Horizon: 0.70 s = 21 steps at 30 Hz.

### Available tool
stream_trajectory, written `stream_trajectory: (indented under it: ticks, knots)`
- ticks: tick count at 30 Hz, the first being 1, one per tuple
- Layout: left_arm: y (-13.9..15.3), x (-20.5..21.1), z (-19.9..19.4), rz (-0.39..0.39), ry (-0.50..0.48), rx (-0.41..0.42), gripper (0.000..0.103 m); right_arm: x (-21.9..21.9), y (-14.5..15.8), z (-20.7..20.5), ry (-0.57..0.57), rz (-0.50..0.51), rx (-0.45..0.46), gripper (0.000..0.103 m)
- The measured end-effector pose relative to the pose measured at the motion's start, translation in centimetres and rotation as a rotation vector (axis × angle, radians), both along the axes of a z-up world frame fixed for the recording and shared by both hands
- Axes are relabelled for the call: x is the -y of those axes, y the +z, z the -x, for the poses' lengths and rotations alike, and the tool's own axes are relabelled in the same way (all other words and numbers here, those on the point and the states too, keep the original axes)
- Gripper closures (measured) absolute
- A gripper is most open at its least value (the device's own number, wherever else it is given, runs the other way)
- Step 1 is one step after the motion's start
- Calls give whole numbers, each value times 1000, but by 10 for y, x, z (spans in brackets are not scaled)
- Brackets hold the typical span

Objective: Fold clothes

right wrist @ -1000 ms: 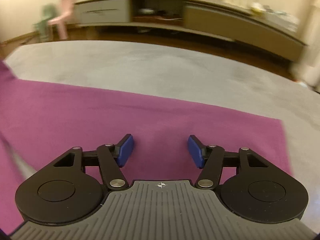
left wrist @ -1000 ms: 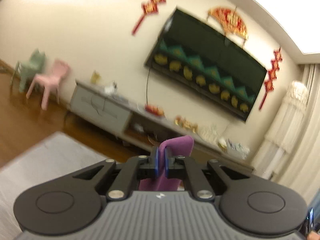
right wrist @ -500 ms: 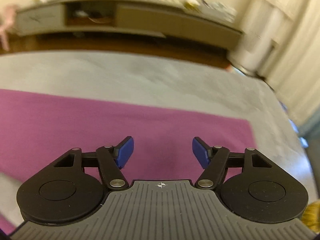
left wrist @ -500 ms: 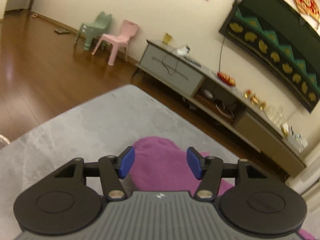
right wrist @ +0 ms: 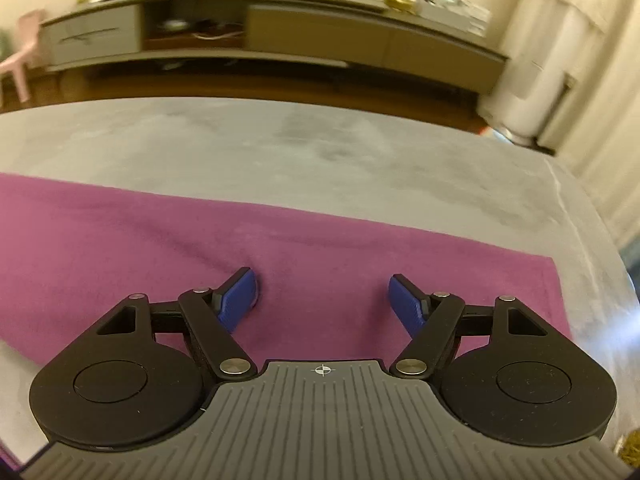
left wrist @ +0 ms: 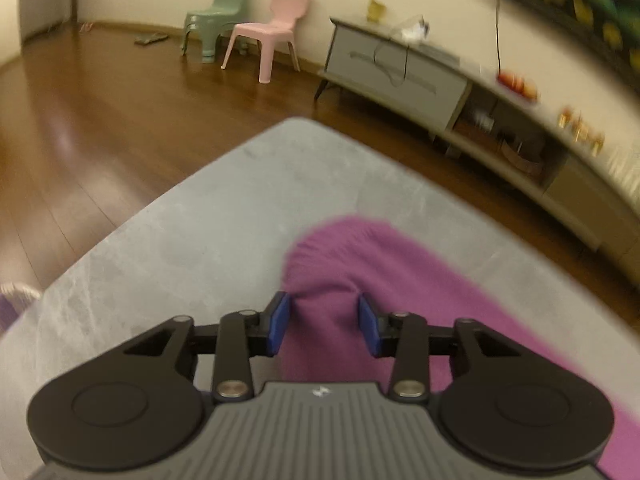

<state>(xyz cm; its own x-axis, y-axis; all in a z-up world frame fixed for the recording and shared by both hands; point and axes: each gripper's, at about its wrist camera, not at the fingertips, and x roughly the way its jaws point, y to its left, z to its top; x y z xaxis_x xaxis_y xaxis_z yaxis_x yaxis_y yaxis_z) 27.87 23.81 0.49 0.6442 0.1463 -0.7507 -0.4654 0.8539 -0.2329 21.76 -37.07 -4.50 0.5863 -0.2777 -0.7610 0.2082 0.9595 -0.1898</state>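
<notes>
A purple garment [right wrist: 160, 240] lies spread flat on a grey surface [right wrist: 280, 148]. In the left wrist view its rounded folded end [left wrist: 352, 256] bulges up on the grey surface [left wrist: 180, 248]. My left gripper [left wrist: 324, 326] is open, its blue pads straddling that bulge of cloth. My right gripper [right wrist: 324, 300] is open wide and empty, low over the garment near its right edge, its left pad [right wrist: 236, 300] close to or touching the cloth.
A long grey TV cabinet [left wrist: 400, 76] stands beyond the surface, also in the right wrist view [right wrist: 280, 36]. A pink chair [left wrist: 272, 32] and a green chair [left wrist: 212, 20] stand on the wooden floor [left wrist: 80, 128]. Curtains [right wrist: 580, 60] hang at right.
My left gripper opened, let go of the purple cloth and dropped low over it. My right gripper stayed open and shifted toward the garment's right edge.
</notes>
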Motion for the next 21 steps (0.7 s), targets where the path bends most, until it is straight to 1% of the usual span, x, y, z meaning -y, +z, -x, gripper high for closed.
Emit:
stream_trajectory:
  ticks: [1, 3, 4, 5, 6, 8, 9, 11, 12, 14, 16, 19, 21]
  knots:
    - [9, -2, 10, 34, 4, 34, 60, -9, 6, 6, 3, 5, 8, 33]
    - [24, -7, 34, 107, 9, 88, 57, -39, 22, 23, 35, 9, 43, 42]
    - [30, -10, 46, 145, 11, 112, 54, -54, 30, 32, 50, 11, 61, 43]
    - [36, -13, 59, 177, 17, 128, 53, -83, 38, 47, 121, -13, 80, 42]
    - [39, -15, 71, 202, 29, 131, 53, -120, 44, 65, 224, -52, 99, 41]
    - [40, -16, 95, 244, 51, 137, 53, -198, 54, 104, 441, -132, 127, 33]
    - [38, -12, 104, 257, 47, 123, 52, -240, 56, 125, 562, -171, 128, 32]
    - [27, -4, 115, 295, 6, 88, 51, -311, 53, 156, 754, -227, 112, 26]
    - [20, 0, 118, 313, -19, 69, 50, -345, 49, 170, 842, -245, 95, 26]
    - [5, 6, 121, 337, -49, 37, 50, -395, 40, 185, 958, -214, 68, 24]
    - [-3, 3, 125, 363, -30, 34, 50, -435, 30, 196, 1045, -163, 48, 24]
    - [-4, -14, 130, 437, 24, 86, 50, -476, 16, 197, 1098, -60, 47, 26]
    - [-1, -20, 130, 459, 29, 109, 50, -492, 10, 192, 1109, -14, 46, 32]
